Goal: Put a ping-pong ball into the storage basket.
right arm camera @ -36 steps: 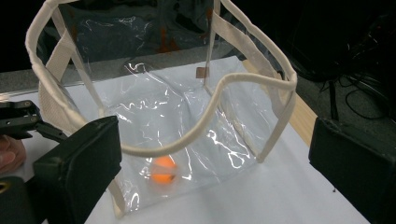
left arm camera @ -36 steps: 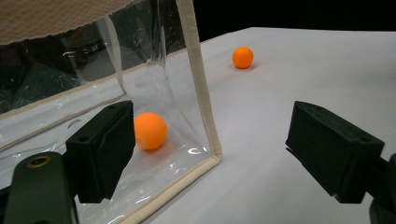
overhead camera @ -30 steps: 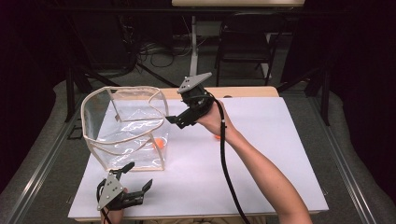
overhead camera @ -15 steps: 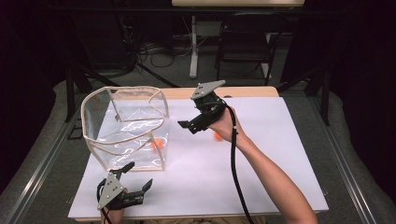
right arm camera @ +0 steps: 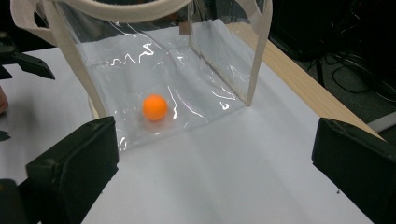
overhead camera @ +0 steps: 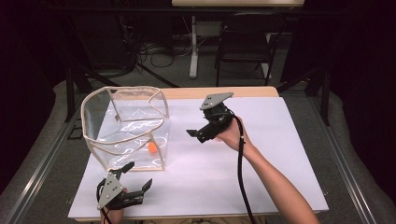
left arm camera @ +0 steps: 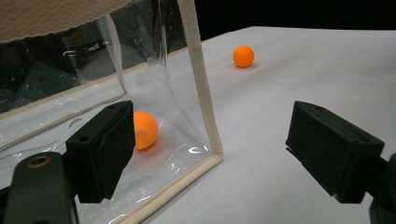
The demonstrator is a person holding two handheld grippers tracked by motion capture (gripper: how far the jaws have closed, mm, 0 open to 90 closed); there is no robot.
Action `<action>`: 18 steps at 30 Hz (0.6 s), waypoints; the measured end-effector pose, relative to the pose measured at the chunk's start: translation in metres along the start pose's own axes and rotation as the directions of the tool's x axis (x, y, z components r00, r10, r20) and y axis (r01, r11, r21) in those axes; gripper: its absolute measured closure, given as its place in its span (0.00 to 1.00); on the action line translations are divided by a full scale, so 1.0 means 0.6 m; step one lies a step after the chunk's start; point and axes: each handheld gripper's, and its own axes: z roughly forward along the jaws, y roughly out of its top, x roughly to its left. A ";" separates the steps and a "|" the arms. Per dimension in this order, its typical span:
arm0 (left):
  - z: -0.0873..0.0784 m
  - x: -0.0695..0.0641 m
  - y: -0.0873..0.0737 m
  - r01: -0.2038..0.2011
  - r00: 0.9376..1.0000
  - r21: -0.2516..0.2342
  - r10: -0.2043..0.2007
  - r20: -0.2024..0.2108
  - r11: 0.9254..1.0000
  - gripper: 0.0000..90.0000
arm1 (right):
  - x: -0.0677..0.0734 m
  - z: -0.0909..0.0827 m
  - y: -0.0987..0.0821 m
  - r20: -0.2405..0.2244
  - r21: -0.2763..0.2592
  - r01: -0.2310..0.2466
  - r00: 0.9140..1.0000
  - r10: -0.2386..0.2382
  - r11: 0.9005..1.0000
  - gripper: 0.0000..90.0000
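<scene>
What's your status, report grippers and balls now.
Left gripper open, low beside the clear bag. Right gripper open, empty, above the sheet. One orange ball inside bag, second ball loose on table. Nothing blocking.

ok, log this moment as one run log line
left tongs: open, empty | right tongs: open, empty | ball: inside clear bag | second ball: on table

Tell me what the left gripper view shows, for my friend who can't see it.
An orange ball lies inside a clear bag with beige edging, partly hidden by one of the left tongs' open black jaws. A second orange ball sits farther off on the white table.
</scene>
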 end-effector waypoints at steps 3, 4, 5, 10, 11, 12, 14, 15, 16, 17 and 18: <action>0.000 0.000 0.000 0.001 1.000 0.001 -0.001 0.001 1.000 0.17 | 0.001 -0.003 -0.013 0.004 0.003 -0.003 1.000 0.003 1.000 0.00; 0.000 0.000 0.000 0.002 1.000 0.001 -0.002 0.001 1.000 0.17 | 0.002 -0.003 -0.018 0.006 0.002 -0.003 1.000 0.003 1.000 0.00; 0.000 -0.001 0.000 0.001 1.000 0.000 -0.001 0.002 1.000 0.17 | 0.002 -0.004 -0.023 0.007 0.001 -0.007 1.000 0.007 1.000 0.00; 0.001 -0.001 0.000 0.000 1.000 0.001 0.000 0.004 1.000 0.17 | 0.001 -0.008 -0.050 0.014 0.010 -0.018 1.000 0.018 1.000 0.00; 0.001 -0.001 0.000 -0.002 1.000 0.001 0.002 0.004 1.000 0.17 | 0.001 -0.008 -0.050 0.014 0.010 -0.018 1.000 0.018 1.000 0.00; 0.001 -0.001 0.000 -0.003 1.000 0.002 0.003 0.005 1.000 0.17 | 0.001 -0.008 -0.055 0.016 0.007 -0.023 1.000 0.023 1.000 0.00; 0.001 -0.002 0.000 -0.003 1.000 0.003 0.003 0.005 1.000 0.17 | 0.000 -0.009 -0.065 0.016 0.007 -0.031 0.999 0.031 0.999 0.00; 0.000 -0.002 0.000 -0.001 1.000 0.003 0.001 0.004 1.000 0.17 | 0.000 -0.009 -0.070 0.016 0.008 -0.035 0.999 0.035 0.999 0.00; 0.000 -0.002 0.000 -0.002 1.000 0.001 0.002 0.003 1.000 0.17 | 0.000 -0.009 -0.076 0.015 0.009 -0.040 0.999 0.040 0.999 0.00; -0.001 -0.002 0.000 0.000 1.000 0.000 0.000 0.002 1.000 0.17 | 0.000 -0.009 -0.081 0.011 0.005 -0.044 0.999 0.044 0.999 0.00; -0.001 -0.002 0.000 0.000 1.000 -0.001 0.000 0.001 1.000 0.17 | 0.000 -0.008 -0.086 0.011 0.008 -0.048 0.999 0.048 0.999 0.00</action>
